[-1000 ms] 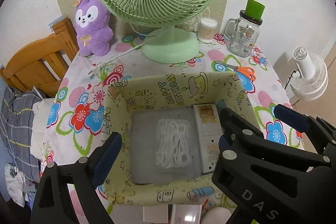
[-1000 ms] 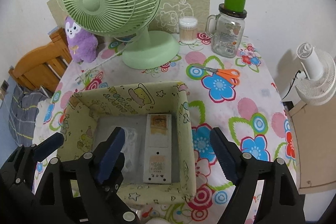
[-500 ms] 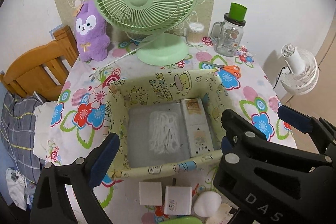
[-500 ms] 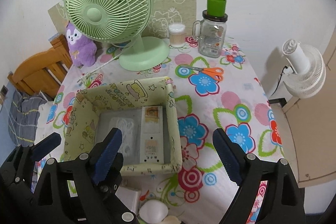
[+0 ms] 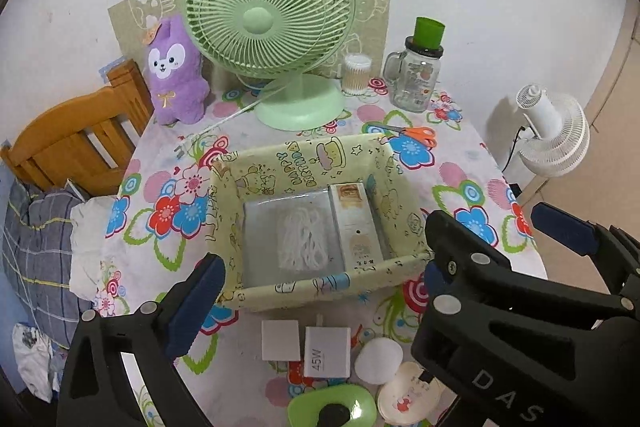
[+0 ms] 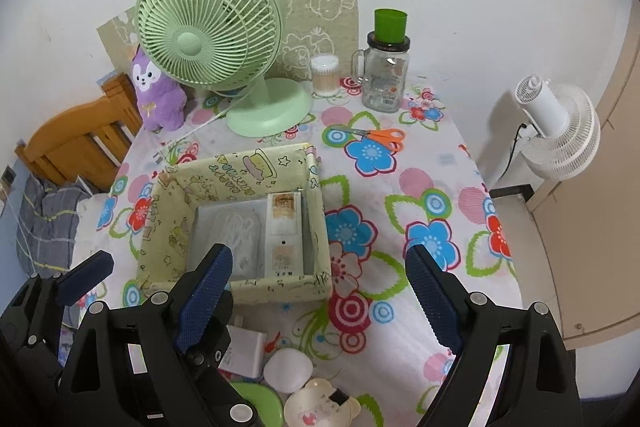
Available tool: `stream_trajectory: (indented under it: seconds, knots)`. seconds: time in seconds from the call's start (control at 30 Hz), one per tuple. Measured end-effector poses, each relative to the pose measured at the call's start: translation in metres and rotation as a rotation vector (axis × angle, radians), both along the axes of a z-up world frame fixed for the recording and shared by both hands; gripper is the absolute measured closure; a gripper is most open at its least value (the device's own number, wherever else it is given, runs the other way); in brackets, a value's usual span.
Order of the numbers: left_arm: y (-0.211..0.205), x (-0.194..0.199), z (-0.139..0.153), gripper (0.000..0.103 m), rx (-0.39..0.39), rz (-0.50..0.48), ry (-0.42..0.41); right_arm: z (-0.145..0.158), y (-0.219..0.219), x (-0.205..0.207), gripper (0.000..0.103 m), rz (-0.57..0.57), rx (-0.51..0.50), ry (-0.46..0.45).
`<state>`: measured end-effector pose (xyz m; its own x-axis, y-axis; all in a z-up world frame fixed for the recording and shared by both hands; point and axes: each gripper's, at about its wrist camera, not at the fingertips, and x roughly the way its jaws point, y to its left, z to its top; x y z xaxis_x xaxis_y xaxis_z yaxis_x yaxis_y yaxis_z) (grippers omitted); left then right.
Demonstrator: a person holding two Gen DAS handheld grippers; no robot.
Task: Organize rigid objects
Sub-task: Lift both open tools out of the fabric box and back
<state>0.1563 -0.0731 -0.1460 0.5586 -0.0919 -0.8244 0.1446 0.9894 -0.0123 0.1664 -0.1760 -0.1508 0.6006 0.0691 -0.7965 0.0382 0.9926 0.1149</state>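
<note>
Both grippers are pulling back from the box (image 5: 316,291), showing small items (image 5: 320,351) on the table's near edge. Our left gripper (image 5: 320,259) is opening, empty; our right gripper (image 6: 320,291) is wide, empty. Next we are probably choosing one charger to grasp.

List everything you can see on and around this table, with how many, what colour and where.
storage box: one, pale yellow, table centre
cable bag: one, clear, in box
long white box: one, in box, right side
desk fan: one, green, behind box
plush toy: one, purple, left of fan
glass jar: one, clear, green cup on top
cotton swab tub: one, beside jar
scissors: one, orange handles
chargers: two, white, near edge
white fan: one, right of table
left hand-held gripper: black, opening, empty
right hand-held gripper: black, open, empty
</note>
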Motion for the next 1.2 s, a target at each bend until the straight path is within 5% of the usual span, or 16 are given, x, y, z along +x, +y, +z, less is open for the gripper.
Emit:
stream_trajectory:
  seconds: [0.7,1.2]
  knots:
    - [-0.006,-0.047,0.041,0.002,0.016,-0.06,-0.074,0.047,-0.001,-0.055,0.013,0.002,-0.06,-0.095]
    - [-0.002,-0.077,0.029,0.002,0.017,-0.111,-0.053,0.034,0.008,-0.084,0.013,0.054,-0.071,-0.076]
